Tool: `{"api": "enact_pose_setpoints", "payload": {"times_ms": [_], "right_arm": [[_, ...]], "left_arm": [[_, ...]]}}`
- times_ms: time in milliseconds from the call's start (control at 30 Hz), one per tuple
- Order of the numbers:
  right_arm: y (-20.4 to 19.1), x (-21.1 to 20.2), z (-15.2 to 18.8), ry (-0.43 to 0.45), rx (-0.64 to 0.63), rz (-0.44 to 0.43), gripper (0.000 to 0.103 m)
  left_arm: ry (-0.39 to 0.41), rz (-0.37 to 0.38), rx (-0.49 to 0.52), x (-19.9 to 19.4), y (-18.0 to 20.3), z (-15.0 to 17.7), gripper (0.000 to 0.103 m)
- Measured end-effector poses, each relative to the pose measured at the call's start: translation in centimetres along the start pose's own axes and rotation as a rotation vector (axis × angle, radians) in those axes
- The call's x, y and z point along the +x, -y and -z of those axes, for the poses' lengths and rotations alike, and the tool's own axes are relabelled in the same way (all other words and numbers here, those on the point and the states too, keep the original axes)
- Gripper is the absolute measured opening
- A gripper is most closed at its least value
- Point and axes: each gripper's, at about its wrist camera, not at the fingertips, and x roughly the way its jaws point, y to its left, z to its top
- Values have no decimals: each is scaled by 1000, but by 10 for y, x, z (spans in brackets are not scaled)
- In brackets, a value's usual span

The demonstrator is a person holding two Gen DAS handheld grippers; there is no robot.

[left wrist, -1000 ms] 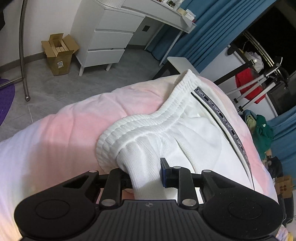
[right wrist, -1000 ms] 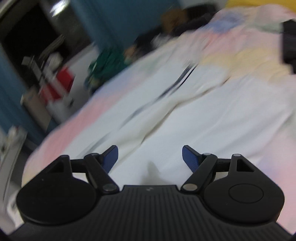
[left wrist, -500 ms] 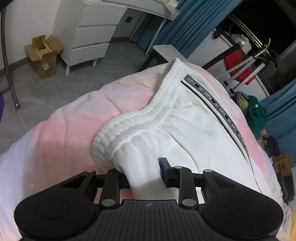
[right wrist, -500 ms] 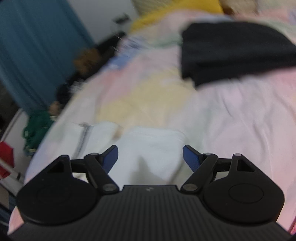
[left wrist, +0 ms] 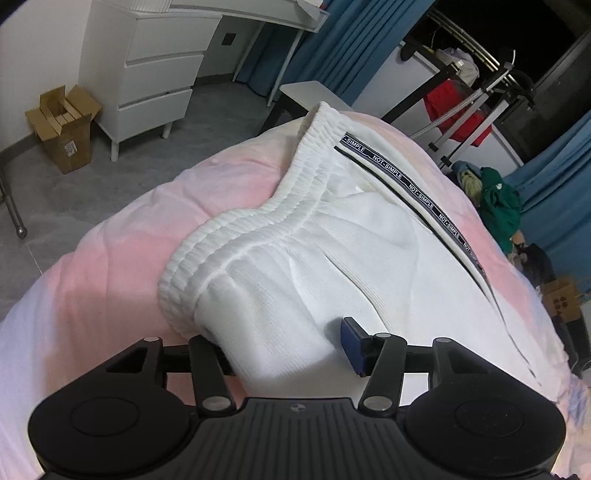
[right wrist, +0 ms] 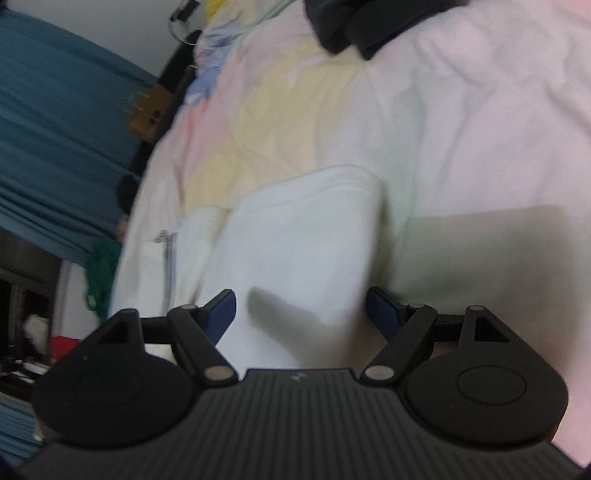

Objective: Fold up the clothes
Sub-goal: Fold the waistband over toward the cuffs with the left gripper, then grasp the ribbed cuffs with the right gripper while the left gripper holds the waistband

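Bedroom setup, with a bed under a pastel pink and yellow duvet (left wrist: 110,266) as the work surface. Nearest the left gripper (left wrist: 286,341), a bunched fold of the white sweatpants (left wrist: 332,251) sat between its fingers just below the ribbed waistband (left wrist: 240,236); the jaws were pinched in on the cloth, though the left fingertip was buried under fabric, so I couldn't fully see the bite. The pants lay lengthwise along the bed, black lettered side stripe (left wrist: 417,192) running away from the camera. The right gripper (right wrist: 300,312) hovered with its jaws spread wide, gripping nothing, straddling what looked like the leg-hem end (right wrist: 306,229) of the pants, but that view was blurry. My guess was a lengthwise fold was on: get a full-thickness pinch of the hem with the right claw, keep both ends level and the stripe edge straight so the layers don't skew. Farther off, dark clothing (right wrist: 369,26) lay up the bed, worth steering clear of. Past the bed edge: a white drawer unit (left wrist: 155,74), cardboard box (left wrist: 62,125), blue curtains (left wrist: 351,48) and a clothes rack (left wrist: 472,99).
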Motion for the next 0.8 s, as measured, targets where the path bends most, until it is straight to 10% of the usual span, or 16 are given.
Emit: {"api": "enact_pose_setpoints", "payload": {"times_ms": [267, 533, 800], "right_arm": [[8, 11, -2, -6, 40, -47, 80], [14, 17, -6, 4, 52, -62, 80], [0, 17, 1, 8, -41, -55, 59]], "left_arm": [[-20, 43, -96, -6, -15, 2, 60], [-79, 173, -399, -24, -49, 26, 66], [-102, 182, -372, -15, -41, 26, 66]]}}
